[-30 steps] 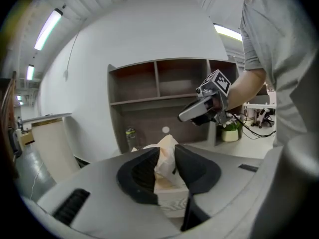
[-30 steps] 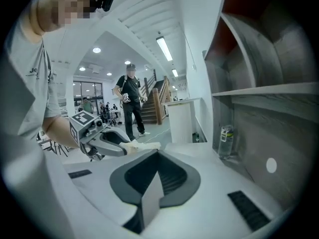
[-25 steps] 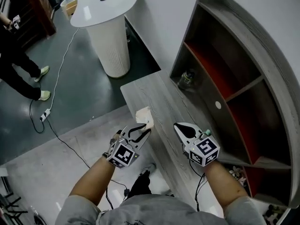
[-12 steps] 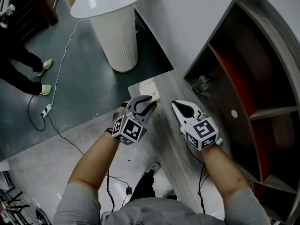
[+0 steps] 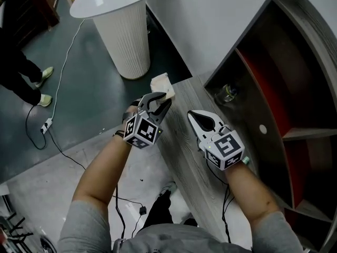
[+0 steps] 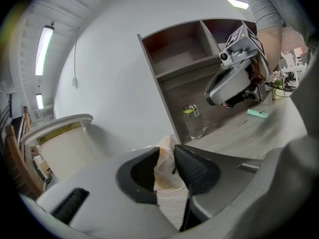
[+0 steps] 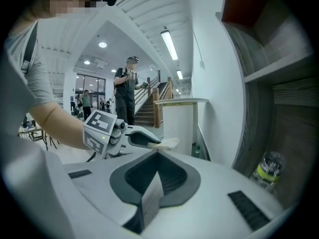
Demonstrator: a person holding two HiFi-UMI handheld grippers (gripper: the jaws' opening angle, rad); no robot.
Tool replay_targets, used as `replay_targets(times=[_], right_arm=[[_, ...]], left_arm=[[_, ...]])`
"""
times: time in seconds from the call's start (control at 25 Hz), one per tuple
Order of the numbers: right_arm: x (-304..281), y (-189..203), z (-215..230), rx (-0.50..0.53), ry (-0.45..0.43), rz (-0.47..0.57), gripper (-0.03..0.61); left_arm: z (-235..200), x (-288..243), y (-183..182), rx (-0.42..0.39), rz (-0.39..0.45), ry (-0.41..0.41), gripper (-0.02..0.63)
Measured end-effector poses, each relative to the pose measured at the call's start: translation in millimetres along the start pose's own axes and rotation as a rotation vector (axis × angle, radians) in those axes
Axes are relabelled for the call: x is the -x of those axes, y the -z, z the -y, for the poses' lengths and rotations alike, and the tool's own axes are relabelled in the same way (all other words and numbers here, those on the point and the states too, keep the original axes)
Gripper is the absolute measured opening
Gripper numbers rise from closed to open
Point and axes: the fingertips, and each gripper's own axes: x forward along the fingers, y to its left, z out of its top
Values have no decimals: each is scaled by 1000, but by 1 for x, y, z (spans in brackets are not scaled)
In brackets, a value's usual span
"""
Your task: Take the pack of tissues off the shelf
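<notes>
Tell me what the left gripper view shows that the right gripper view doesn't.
Only the left gripper view: the left gripper clamped on the pack of tissues up close, the right gripper, and a small teal item on the grey ledge. Only the right gripper view: its own fingers shut and empty, a standing person, a staircase. Both: the pack of tissues, the bottle in the shelf, the white ribbed table.

Matt grey wood-grain bench [image 5: 183, 159]; the pack of tissues [image 5: 162, 84] is crinkled pale film. Upper left, a white ribbed pedestal [image 5: 128, 41] on a glossy dark floor [image 5: 84, 96].
</notes>
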Motion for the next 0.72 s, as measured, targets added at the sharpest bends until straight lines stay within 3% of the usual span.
replay_targets(times=[0.48, 0.72], right_arm=[[0, 46, 18, -58, 20, -69, 23], [-9, 69, 18, -87, 14, -84, 23]], left_arm=[[29, -61, 59, 28, -83, 23, 126], [52, -81, 98, 26, -171, 104, 123]])
